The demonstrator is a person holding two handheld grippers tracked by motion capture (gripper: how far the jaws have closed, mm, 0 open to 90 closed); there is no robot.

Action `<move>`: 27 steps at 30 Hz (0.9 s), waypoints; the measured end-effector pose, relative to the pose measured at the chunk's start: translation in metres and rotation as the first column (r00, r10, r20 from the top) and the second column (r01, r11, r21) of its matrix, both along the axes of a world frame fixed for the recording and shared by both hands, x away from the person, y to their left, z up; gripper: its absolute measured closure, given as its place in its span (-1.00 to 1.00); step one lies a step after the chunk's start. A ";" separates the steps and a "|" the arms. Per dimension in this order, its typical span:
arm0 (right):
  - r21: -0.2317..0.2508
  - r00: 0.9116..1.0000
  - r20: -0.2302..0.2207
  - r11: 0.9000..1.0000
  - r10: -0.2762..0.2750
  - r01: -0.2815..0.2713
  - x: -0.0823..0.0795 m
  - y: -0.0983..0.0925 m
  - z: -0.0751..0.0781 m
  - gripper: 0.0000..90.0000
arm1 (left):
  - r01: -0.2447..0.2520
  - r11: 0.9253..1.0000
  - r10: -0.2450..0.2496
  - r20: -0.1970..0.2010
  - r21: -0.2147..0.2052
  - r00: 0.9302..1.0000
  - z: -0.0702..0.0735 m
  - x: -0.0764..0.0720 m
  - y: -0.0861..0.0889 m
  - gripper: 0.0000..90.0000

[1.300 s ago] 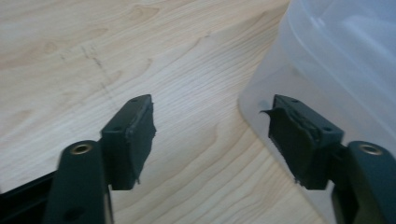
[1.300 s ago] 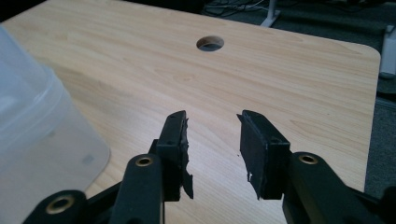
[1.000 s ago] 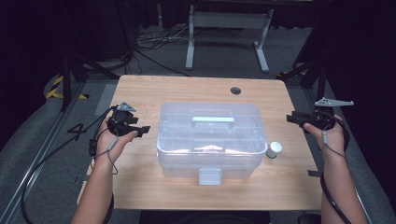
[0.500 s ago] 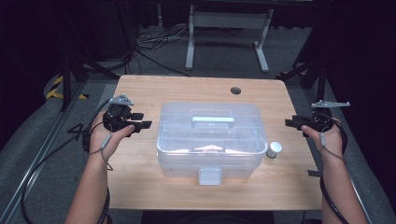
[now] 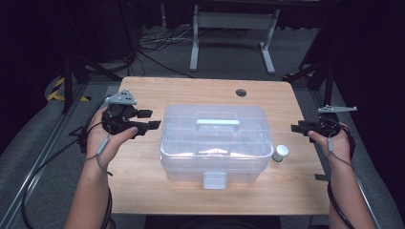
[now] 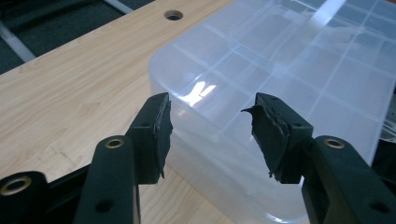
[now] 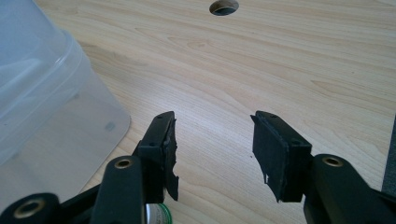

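l tongs (image 5: pixel 154 119) risen, nearer box (image 5: pixel 215 138) | both spread, empty | r tongs (image 5: pixel 295 128) prob. off-table

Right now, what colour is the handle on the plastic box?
Pale mint green handle, clearest in the high view.

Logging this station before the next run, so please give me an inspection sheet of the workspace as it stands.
Surface: wooden table, round hole near the far edge.
Job's things: clear plastic box at the centre, lid on, handle on top, latch facing the person.
Clutter: small white-capped bottle upright beside the box's right end.
Grippers: left gripper open, nothing between the jaws, pointing at the box; right gripper open and empty, right of the box.
Cables: one cable trails from the left gripper; more on the floor behind.
Surroundings: grey metal stand beyond the table, dark room.
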State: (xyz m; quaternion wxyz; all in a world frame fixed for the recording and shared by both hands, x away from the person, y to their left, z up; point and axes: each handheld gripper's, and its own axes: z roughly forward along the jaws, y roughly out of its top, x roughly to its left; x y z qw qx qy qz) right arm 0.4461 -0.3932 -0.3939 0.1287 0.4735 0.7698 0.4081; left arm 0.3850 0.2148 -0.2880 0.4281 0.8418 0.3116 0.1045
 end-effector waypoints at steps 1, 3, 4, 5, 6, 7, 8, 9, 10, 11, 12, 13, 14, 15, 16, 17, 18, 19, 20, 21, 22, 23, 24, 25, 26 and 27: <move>0.000 1.000 0.002 1.000 0.002 -0.002 0.000 0.000 0.000 0.12 | 0.000 1.000 0.000 0.000 0.000 1.000 0.000 0.000 0.000 0.07; 0.000 1.000 0.001 1.000 0.004 -0.004 0.000 0.001 0.000 0.12 | 0.023 1.000 -0.023 0.016 0.007 1.000 0.004 -0.006 -0.009 0.07; 0.001 1.000 0.002 1.000 0.004 -0.004 0.000 0.002 0.000 0.12 | 0.047 0.999 -0.047 0.023 0.002 0.999 0.006 -0.008 -0.014 0.07; 0.006 1.000 0.004 1.000 0.008 -0.008 -0.001 0.002 0.000 0.12 | 0.056 0.998 -0.056 0.024 -0.009 0.998 0.007 -0.010 -0.017 0.07; 0.009 1.000 0.002 1.000 0.009 -0.009 -0.002 0.002 0.000 0.12 | 0.077 0.997 -0.076 0.024 -0.013 0.997 0.009 -0.010 -0.020 0.06; 0.010 1.000 0.002 1.000 0.008 -0.008 -0.003 0.003 0.000 0.12 | 0.103 0.994 -0.102 0.025 -0.023 0.994 0.010 -0.010 -0.025 0.05; 0.010 1.000 -0.001 1.000 0.009 -0.009 -0.005 0.003 -0.001 0.12 | 0.123 0.992 -0.122 0.024 -0.024 0.992 0.011 -0.010 -0.031 0.05; 0.011 1.000 -0.003 1.000 0.011 -0.011 -0.006 0.002 -0.001 0.11 | 0.144 0.989 -0.144 0.025 -0.019 0.989 0.011 -0.009 -0.038 0.04; 0.011 1.000 -0.003 1.000 0.011 -0.011 -0.006 0.002 -0.001 0.11 | 0.144 0.989 -0.144 0.025 -0.019 0.989 0.011 -0.009 -0.038 0.03; 0.007 1.000 -0.007 1.000 0.004 -0.004 -0.009 0.002 -0.002 0.11 | 0.159 0.987 -0.159 0.022 -0.016 0.987 0.011 -0.008 -0.043 0.03; 0.006 1.000 -0.004 1.000 0.006 -0.006 -0.011 0.001 -0.002 0.11 | 0.172 0.985 -0.172 0.023 -0.010 0.985 0.010 -0.007 -0.049 0.02; 0.006 1.000 -0.004 1.000 0.006 -0.006 -0.011 0.001 -0.002 0.11 | 0.184 0.983 -0.183 0.022 -0.010 0.983 0.009 -0.006 -0.053 0.02; 0.008 1.000 -0.001 1.000 0.005 -0.005 -0.012 0.001 -0.002 0.11 | 0.191 0.982 -0.191 0.020 -0.007 0.981 0.008 -0.006 -0.057 0.01; 0.011 1.000 0.004 1.000 0.004 -0.004 -0.012 0.000 0.000 0.10 | 0.197 0.980 -0.197 0.018 -0.007 0.980 0.007 -0.005 -0.060 0.00; 0.014 1.000 0.007 1.000 0.004 -0.004 -0.012 0.000 0.000 0.10 | 0.201 0.980 -0.201 0.015 -0.004 0.980 0.007 -0.004 -0.062 0.00; 0.015 1.000 0.008 1.000 0.004 -0.004 -0.012 -0.001 0.000 0.10 | 0.206 0.979 -0.206 0.012 -0.001 0.979 0.006 -0.003 -0.065 0.00; 0.016 1.000 0.008 1.000 0.005 -0.005 -0.012 -0.001 0.000 0.10 | 0.206 0.979 -0.206 0.013 -0.006 0.979 0.005 -0.003 -0.066 0.00; 0.013 1.000 0.006 1.000 0.005 -0.005 -0.012 0.000 0.000 0.09 | 0.209 0.978 -0.209 0.015 -0.007 0.978 0.005 -0.001 -0.068 0.00; 0.013 1.000 0.002 1.000 0.005 -0.005 -0.012 0.000 -0.001 0.09 | 0.212 0.977 -0.212 0.014 -0.006 0.977 0.005 -0.001 -0.070 0.00; 0.013 1.000 0.002 1.000 0.005 -0.005 -0.012 0.000 -0.001 0.09 | 0.212 0.977 -0.212 0.014 -0.006 0.977 0.005 -0.001 -0.070 0.00; 0.013 1.000 0.001 1.000 0.005 -0.005 -0.011 0.000 -0.002 0.09 | 0.214 0.977 -0.213 0.019 -0.008 0.977 0.004 0.001 -0.074 0.00; 0.011 1.000 -0.002 1.000 0.009 -0.009 -0.011 0.000 -0.003 0.09 | 0.220 0.975 -0.220 0.023 -0.014 0.975 0.004 0.003 -0.076 0.00; 0.009 1.000 -0.004 1.000 0.007 -0.007 -0.010 0.000 -0.003 0.09 | 0.223 0.975 -0.223 0.023 -0.016 0.975 0.004 0.004 -0.079 0.00; 0.009 1.000 -0.006 1.000 0.007 -0.006 -0.010 0.001 -0.003 0.09 | 0.225 0.974 -0.225 0.024 -0.015 0.974 0.004 0.007 -0.081 0.00; 0.009 1.000 -0.008 1.000 0.006 -0.006 -0.010 0.001 -0.003 0.09 | 0.231 0.973 -0.230 0.021 -0.021 0.973 0.004 0.009 -0.084 0.00; 0.009 1.000 -0.008 1.000 0.005 -0.005 -0.010 0.001 -0.003 0.09 | 0.235 0.972 -0.234 0.021 -0.026 0.972 0.003 0.010 -0.085 0.00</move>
